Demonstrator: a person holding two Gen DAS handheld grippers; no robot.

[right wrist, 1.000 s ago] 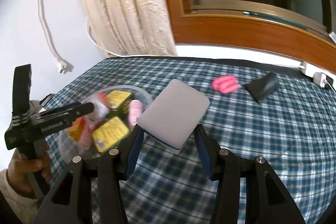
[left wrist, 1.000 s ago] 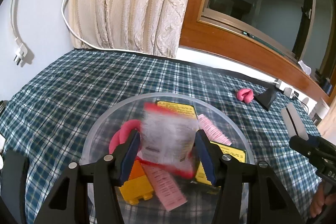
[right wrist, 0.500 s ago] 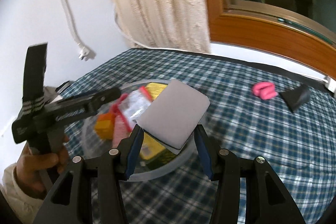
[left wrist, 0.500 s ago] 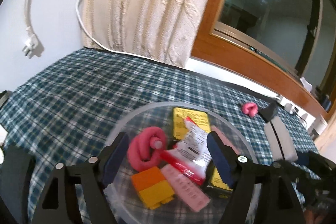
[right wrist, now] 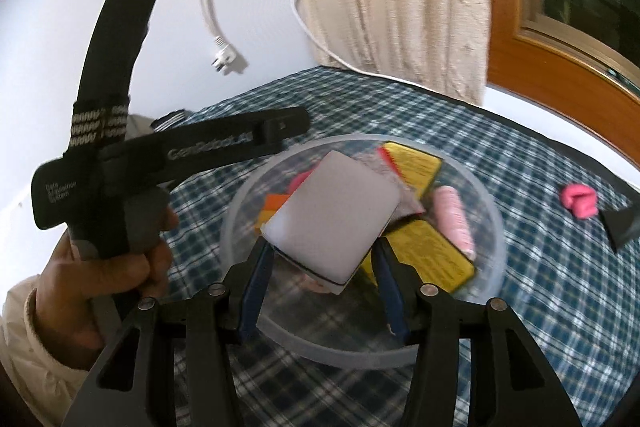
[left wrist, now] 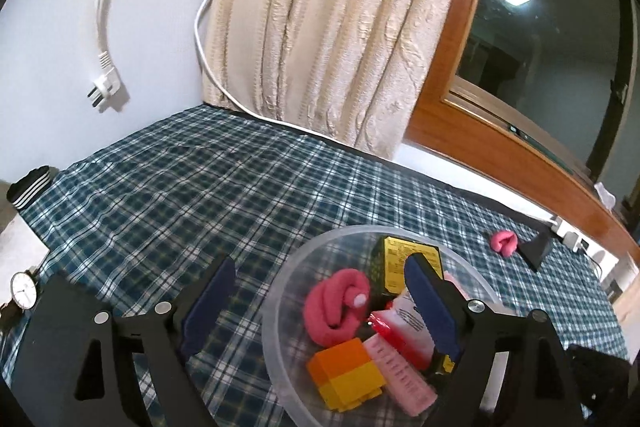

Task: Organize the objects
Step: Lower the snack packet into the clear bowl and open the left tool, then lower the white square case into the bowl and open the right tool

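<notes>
Right gripper [right wrist: 322, 263] holds grey pad [right wrist: 334, 219] above bowl [right wrist: 486, 195].

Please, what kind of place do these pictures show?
Probably a room in a home, perhaps a bedroom. A cream curtain hangs beside a wood-framed window, a white power plug dangles on the wall, and a checked cloth covers the flat surface under the clear bowl.

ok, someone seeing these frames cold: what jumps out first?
The clear plastic bowl on the plaid cloth, full of bright items: yellow boxes, a pink coil, an orange-yellow block. Next, the pale grey pad clamped in the right gripper directly above the bowl. The left gripper is open, one finger outside the rim.
</notes>
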